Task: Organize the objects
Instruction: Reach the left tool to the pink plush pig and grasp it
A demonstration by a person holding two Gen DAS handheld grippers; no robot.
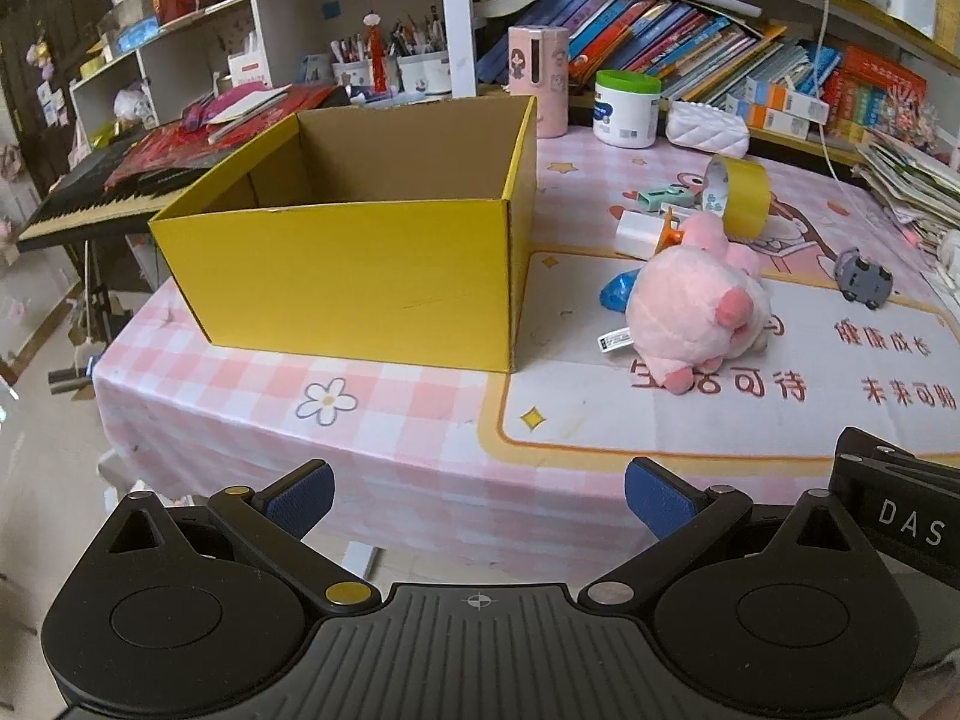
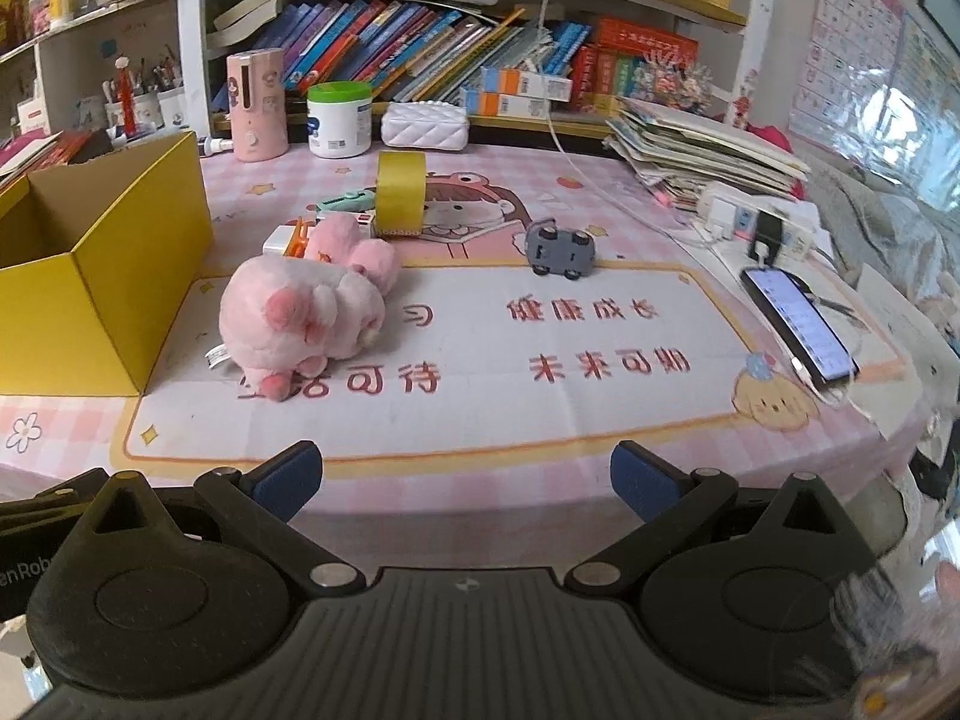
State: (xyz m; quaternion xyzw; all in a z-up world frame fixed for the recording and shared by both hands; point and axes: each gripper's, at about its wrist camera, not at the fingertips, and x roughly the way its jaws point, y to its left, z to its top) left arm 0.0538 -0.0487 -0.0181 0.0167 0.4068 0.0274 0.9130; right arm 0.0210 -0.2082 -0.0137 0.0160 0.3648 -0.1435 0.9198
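Observation:
An open yellow cardboard box [image 1: 360, 276] stands on the table's left part; it also shows in the right wrist view [image 2: 90, 276], and its inside looks empty. A pink plush pig [image 1: 696, 300] [image 2: 300, 312] lies right of the box. Behind it are a yellow tape roll [image 1: 744, 192] [image 2: 401, 195], a white and orange item [image 1: 645, 231], a mint green item [image 1: 666, 197] and a blue item [image 1: 618, 291]. A grey toy car [image 1: 864, 279] [image 2: 561, 249] lies on its side. My left gripper [image 1: 480, 498] and right gripper [image 2: 465, 480] are open and empty at the table's near edge.
A phone [image 2: 798, 324] on a cable lies at the right, beside a power strip [image 2: 756, 219] and a paper stack [image 2: 702, 150]. A white jar [image 2: 339, 120], pink dispenser [image 2: 258, 105] and white quilted box [image 2: 426, 123] stand at the back. A keyboard [image 1: 90, 204] sits left of the table.

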